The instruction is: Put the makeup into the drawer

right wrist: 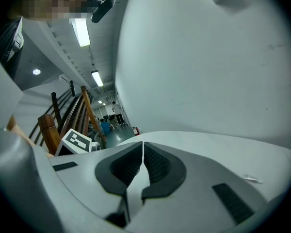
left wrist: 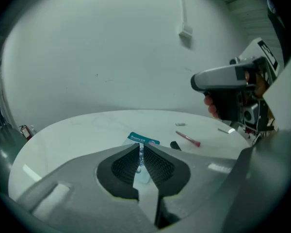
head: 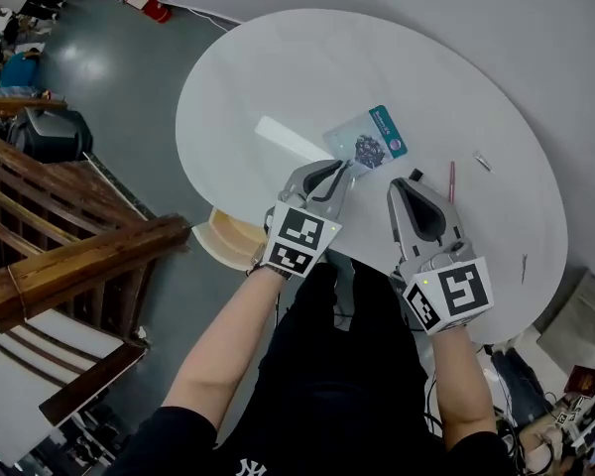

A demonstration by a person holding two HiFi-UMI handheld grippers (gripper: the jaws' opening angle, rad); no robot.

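Left claw (left wrist: 140, 150) is pressed together on a thin clear packet (head: 372, 139) of makeup. Its two dark ribbed pads (left wrist: 125, 166) meet on the packet's near edge, with the see-through film pinched between them and the teal header strip standing out just past the tips. In the head view the packet reaches ahead and to the right of that claw, over the round white tabletop (head: 268, 77), and a dark cluster shows through the film. Whether the packet's far end rests on the tabletop I cannot tell. Right claw (right wrist: 143, 148) is closed too, pad against pad, with nothing between them. It hangs just to the right of the left claw, apart from it, and the left gripper view shows it raised above the tabletop with a hand's fingers wrapped on its grip. Beyond the right claw's tips, down on the tabletop, lies a short black piece (head: 415, 176). Just right of that lies a slim pink stick (head: 451, 180), and neither claw touches either one. A thin silvery bit (head: 483, 162) lies farther right, well apart from both claws. In the right gripper view the left claw's marker cube (right wrist: 77, 142) shows off to the left, with a wooden stair rail (right wrist: 82, 113) behind it.
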